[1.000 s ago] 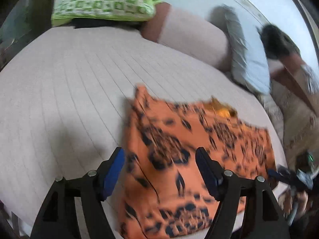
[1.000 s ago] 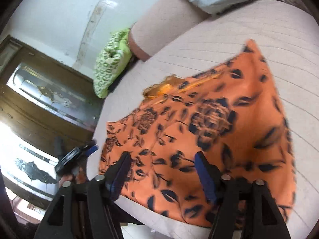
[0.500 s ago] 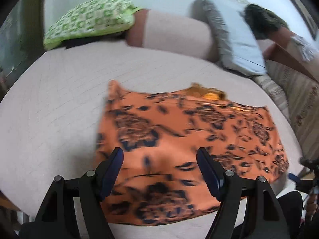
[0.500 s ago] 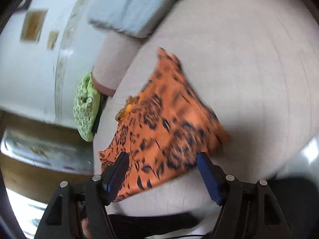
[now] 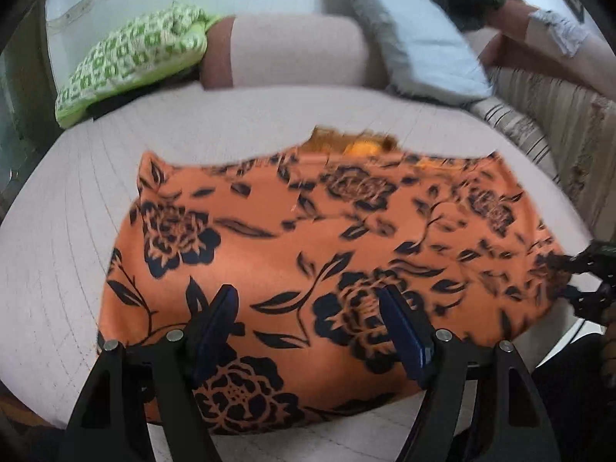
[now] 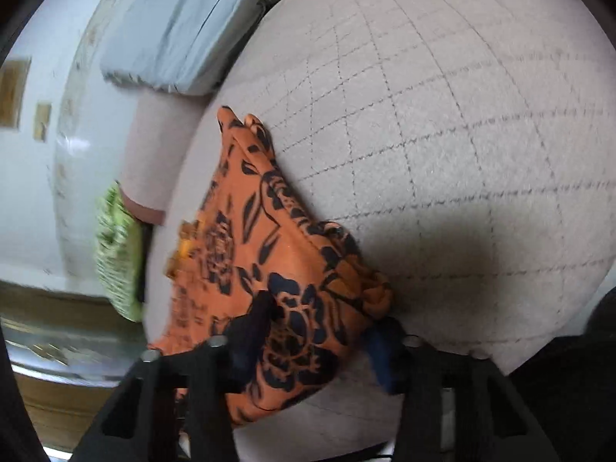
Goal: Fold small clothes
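An orange garment with a black flower print [image 5: 308,238] lies spread flat on the pale quilted bed [image 5: 69,231]. My left gripper [image 5: 312,308] is open, its blue fingertips [image 5: 219,315] hovering over the garment's near edge. In the right wrist view the same garment [image 6: 277,238] lies left of centre, with its right edge bunched. My right gripper [image 6: 323,327] is open and straddles the bunched corner; the cloth lies between the fingers and partly covers them. The right gripper also shows at the far right of the left wrist view [image 5: 589,281].
A green patterned pillow [image 5: 134,57], a beige bolster [image 5: 292,54] and a grey-blue pillow [image 5: 419,50] lie at the bed's far side. A striped cushion [image 5: 546,115] is at the right. The bed's front edge [image 5: 269,442] is just under my left gripper.
My left gripper has swung to face the garment squarely and come closer. My right gripper has moved in onto the garment's right corner, which now lies bunched between its fingers.
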`<state>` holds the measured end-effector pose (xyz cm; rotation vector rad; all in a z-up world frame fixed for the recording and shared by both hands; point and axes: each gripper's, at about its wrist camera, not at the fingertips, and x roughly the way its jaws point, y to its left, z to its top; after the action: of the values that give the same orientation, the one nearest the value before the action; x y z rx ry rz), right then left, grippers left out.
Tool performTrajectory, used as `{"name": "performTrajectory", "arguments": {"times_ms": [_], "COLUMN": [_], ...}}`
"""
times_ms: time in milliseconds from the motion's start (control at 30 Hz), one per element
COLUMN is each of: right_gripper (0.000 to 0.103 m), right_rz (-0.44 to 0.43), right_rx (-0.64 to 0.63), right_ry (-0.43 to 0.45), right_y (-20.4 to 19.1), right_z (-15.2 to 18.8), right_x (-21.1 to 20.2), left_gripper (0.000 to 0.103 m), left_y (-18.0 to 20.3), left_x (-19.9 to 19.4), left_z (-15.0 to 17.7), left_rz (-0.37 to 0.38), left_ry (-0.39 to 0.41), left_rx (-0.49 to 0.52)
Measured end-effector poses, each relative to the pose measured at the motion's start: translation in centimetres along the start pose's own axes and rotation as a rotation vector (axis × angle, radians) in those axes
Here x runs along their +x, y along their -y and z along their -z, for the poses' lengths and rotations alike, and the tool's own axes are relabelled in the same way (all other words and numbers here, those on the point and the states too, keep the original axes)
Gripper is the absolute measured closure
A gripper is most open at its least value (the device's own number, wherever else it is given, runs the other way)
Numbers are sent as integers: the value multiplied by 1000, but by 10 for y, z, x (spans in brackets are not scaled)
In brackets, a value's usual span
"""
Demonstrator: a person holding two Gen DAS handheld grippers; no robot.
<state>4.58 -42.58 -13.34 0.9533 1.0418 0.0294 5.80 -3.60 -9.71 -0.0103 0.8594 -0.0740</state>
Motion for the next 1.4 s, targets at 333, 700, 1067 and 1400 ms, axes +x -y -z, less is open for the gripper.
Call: {"name": "performTrajectory", "arguments": {"times_ms": [333,700,1067,1400], "right_gripper": [81,79,91,98], "right_rz": [56,93,112,-57], "right_rx": [-41,-79,-687,-1210], "right_ry": [9,3,178,-50], "right_y": [-25,-24,-199,-323], "right_z": [-3,-5,62,261], "right_x": [8,14,-18,74], "left_gripper": [25,28,40,40], "left_y": [20,5,-78,-220], "left_x": [31,7,-30,-94], "left_z": [22,12,2,36], "left_rz": [-63,-21,3,-118], "left_ry": [-83,-10,9,121], "left_rx": [175,83,-159,-504]}}
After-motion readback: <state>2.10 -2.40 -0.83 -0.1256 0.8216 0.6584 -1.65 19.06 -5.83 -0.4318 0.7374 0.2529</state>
